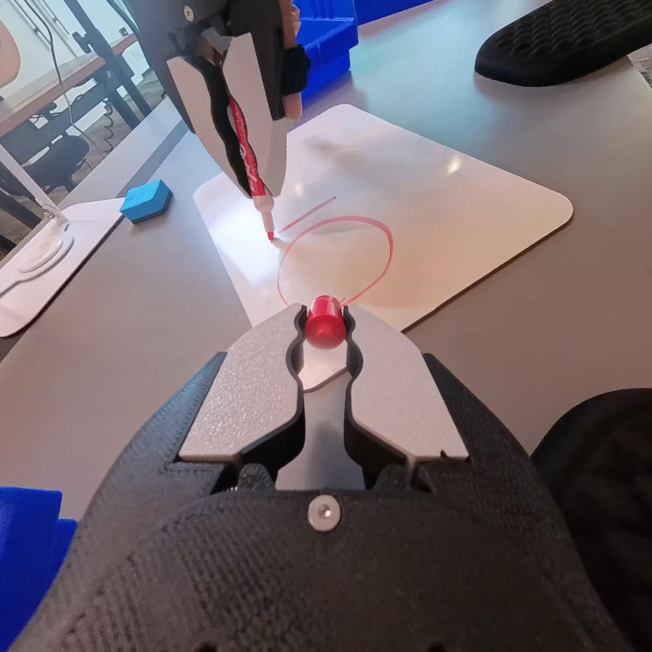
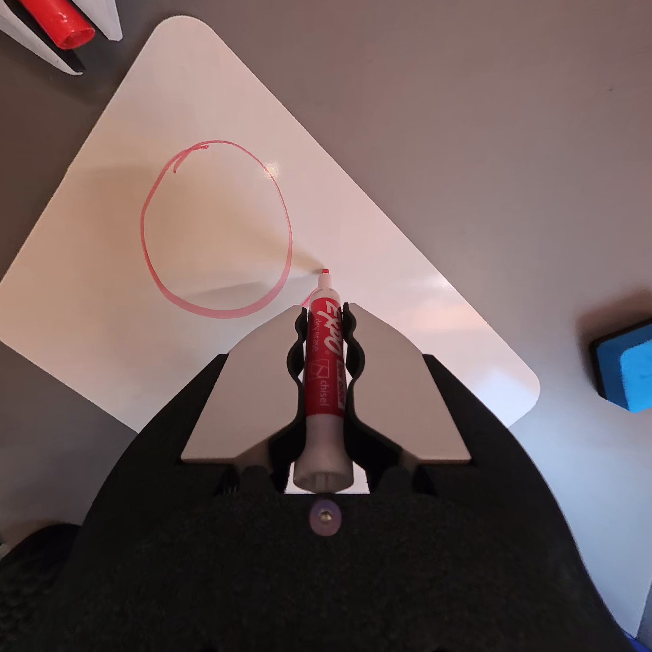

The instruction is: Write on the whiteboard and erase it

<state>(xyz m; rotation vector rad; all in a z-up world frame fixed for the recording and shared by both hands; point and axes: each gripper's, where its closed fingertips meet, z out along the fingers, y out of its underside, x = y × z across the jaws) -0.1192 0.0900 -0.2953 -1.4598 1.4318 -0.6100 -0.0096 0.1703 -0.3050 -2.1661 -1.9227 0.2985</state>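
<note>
A white whiteboard (image 1: 441, 218) (image 2: 352, 197) lies flat on the grey table. A red circle (image 1: 335, 257) (image 2: 216, 229) and a short red stroke (image 1: 308, 213) are drawn on it. My right gripper (image 2: 325, 310) (image 1: 261, 192) is shut on a red marker (image 2: 324, 352) (image 1: 243, 141), tip down, touching the board just beside the circle. My left gripper (image 1: 324, 312) is shut on the red marker cap (image 1: 324, 326) (image 2: 67, 24) and hovers over the board's near corner. A blue eraser (image 1: 146, 201) (image 2: 631, 374) sits on the table beside the board.
A white lamp base (image 1: 46, 254) stands on the table to the left. A blue bin (image 1: 328, 42) sits behind the board. Black padded rests (image 1: 564, 46) lie at far right and near right. A person's gloved hand (image 1: 293, 74) holds the right gripper. My hands' fingertips stand some 15 cm from each other. Measured from the fingertips, the blue eraser (image 2: 631, 374) is 20 cm or so from the right gripper and 30 cm from the left. The left camera catches it too, in the left wrist view (image 1: 152, 191).
</note>
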